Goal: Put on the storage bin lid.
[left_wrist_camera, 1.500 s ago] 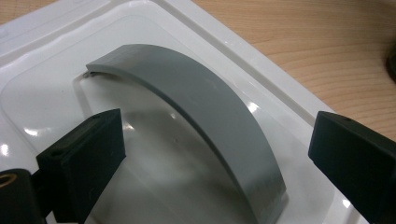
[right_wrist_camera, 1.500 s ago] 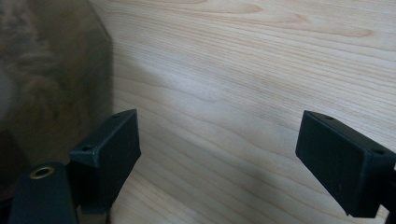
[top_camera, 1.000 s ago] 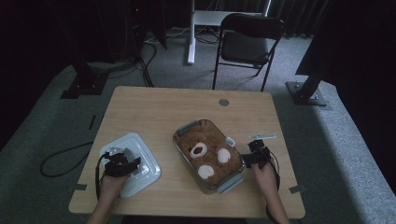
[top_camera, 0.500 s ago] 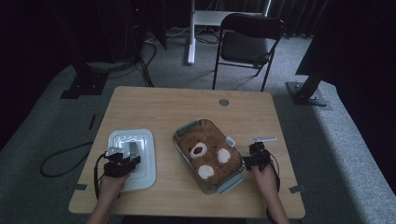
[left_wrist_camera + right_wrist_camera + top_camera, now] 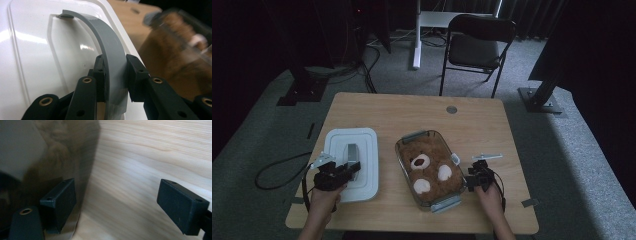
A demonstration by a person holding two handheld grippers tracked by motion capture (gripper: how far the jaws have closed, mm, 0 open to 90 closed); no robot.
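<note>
A white rectangular lid (image 5: 343, 145) with a grey arched handle (image 5: 352, 152) is at the table's left. My left gripper (image 5: 351, 169) is shut on that handle; in the left gripper view the pads (image 5: 100, 72) press the grey handle (image 5: 107, 42) from both sides above the white lid (image 5: 37, 50). A glass baking dish (image 5: 414, 136) with a brown teddy bear (image 5: 432, 167) inside stands in the middle. My right gripper (image 5: 472, 179) is open at the dish's right side. In the right gripper view, its jaws (image 5: 120, 195) stand wide, the left one against the dish wall (image 5: 82, 157).
The wooden table (image 5: 412, 112) has bare room at the back and far right. It has a small round grommet (image 5: 451, 109) near its far edge. A folding chair (image 5: 479, 47) and stand bases are on the carpet beyond the table. A cable (image 5: 277, 170) hangs off the left.
The lid lay skewed a second ago and now sits square to the table's edge with the left gripper closed on its handle. The right gripper has shifted slightly toward the dish.
</note>
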